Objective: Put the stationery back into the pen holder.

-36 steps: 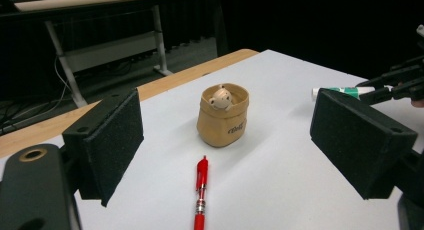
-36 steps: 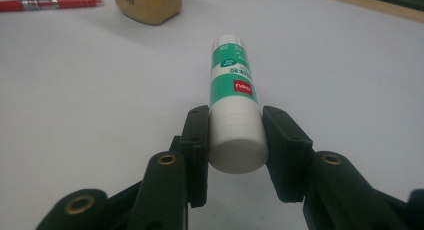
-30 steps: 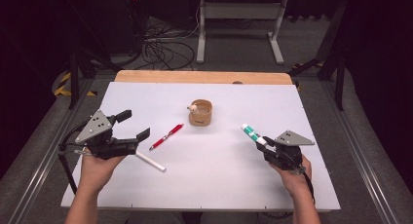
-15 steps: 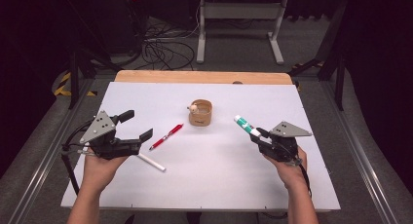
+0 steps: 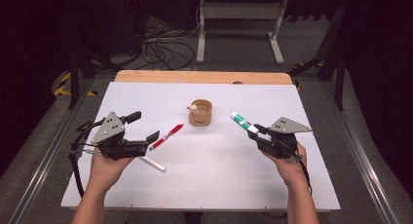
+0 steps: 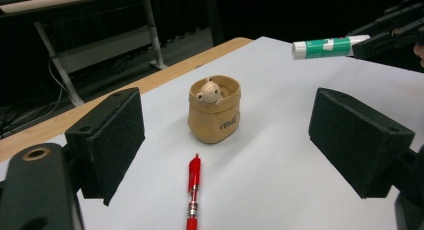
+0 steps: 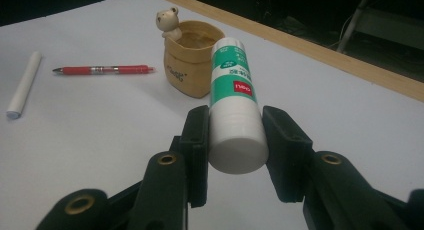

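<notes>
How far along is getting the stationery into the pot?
Nothing is in the pot yet. In hand: right gripper clamps the glue stick above the table, tip toward the pot. Left: red pen and white stick lie on the table; left gripper open, empty.

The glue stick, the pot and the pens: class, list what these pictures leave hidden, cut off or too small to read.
- Glue stick: in the right gripper view the right tool covers both sides of its white end; the small label print is blurred.
- Tan pot: its inside is hidden by its wall and the bear figure in the left gripper view.
- Red pen: cut off by the bottom edge of that view.
- White stick: partly under the left tool in the high view.
</notes>
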